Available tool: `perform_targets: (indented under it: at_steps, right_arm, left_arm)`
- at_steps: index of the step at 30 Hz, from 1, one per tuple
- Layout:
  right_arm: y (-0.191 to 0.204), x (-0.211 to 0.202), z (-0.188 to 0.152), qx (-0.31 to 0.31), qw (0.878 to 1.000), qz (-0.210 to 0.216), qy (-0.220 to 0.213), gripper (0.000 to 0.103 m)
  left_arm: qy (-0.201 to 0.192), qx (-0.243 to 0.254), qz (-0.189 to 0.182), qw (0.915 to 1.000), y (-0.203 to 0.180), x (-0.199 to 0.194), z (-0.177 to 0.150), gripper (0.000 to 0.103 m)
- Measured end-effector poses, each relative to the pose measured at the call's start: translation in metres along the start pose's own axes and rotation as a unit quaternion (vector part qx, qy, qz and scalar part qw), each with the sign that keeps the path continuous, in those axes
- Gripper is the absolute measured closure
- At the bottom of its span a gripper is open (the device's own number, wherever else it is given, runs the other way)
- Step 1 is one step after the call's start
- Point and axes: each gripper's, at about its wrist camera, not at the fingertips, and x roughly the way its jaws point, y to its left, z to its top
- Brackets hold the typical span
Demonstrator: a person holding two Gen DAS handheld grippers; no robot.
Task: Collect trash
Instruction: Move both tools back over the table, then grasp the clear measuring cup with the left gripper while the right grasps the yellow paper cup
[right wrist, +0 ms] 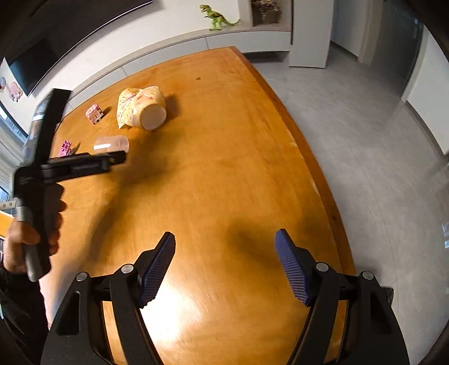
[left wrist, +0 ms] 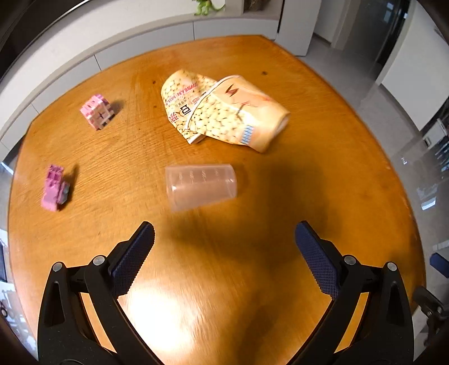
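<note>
A clear plastic cup (left wrist: 200,186) lies on its side on the wooden table (left wrist: 322,196), just beyond my left gripper (left wrist: 224,233), which is open with nothing between its fingers. Farther back lies a crumpled yellow paper cup (left wrist: 224,111) printed with a ball pattern. In the right wrist view the paper cup (right wrist: 143,109) and the clear cup (right wrist: 110,144) sit far off at the upper left. My right gripper (right wrist: 226,238) hangs open over bare wood near the table's right edge. The left gripper (right wrist: 118,157), held by a hand (right wrist: 31,235), points toward the clear cup.
Two pink block toys (left wrist: 97,111) (left wrist: 55,187) stand at the left of the table. A white low cabinet (right wrist: 168,47) with a green dinosaur figure (right wrist: 219,18) runs behind it. Grey floor (right wrist: 364,140) lies past the table's right edge.
</note>
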Motion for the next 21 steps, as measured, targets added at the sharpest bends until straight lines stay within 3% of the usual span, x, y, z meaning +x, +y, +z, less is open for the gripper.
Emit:
perform_targets:
  at_steps: [5,9,11,13,21]
  right_arm:
    - [0.020,0.019,0.028,-0.017,1.000,0.009,0.005,0.029]
    - [0.039,0.038,0.060,-0.024,0.999,0.025,0.007,0.029]
    - [0.053,0.049,0.079,-0.036,0.999,0.034,0.009,0.029]
    - [0.064,0.059,0.095,-0.047,0.998,0.038,0.010,0.029]
    - [0.105,0.112,0.153,-0.089,0.995,0.039,0.023,0.018]
  left_arm:
    - [0.013,-0.006,0.006,0.9999,0.013,0.029,0.018,0.006]
    - [0.015,-0.017,-0.015,0.9996,0.024,0.036,0.025,0.007]
    - [0.015,-0.020,-0.040,0.9989,0.030,0.038,0.025,0.022]
    - [0.006,-0.015,-0.042,0.9990,0.036,0.037,0.025,0.040]
    - [0.018,0.005,-0.060,0.9980,0.064,0.029,0.014,0.042]
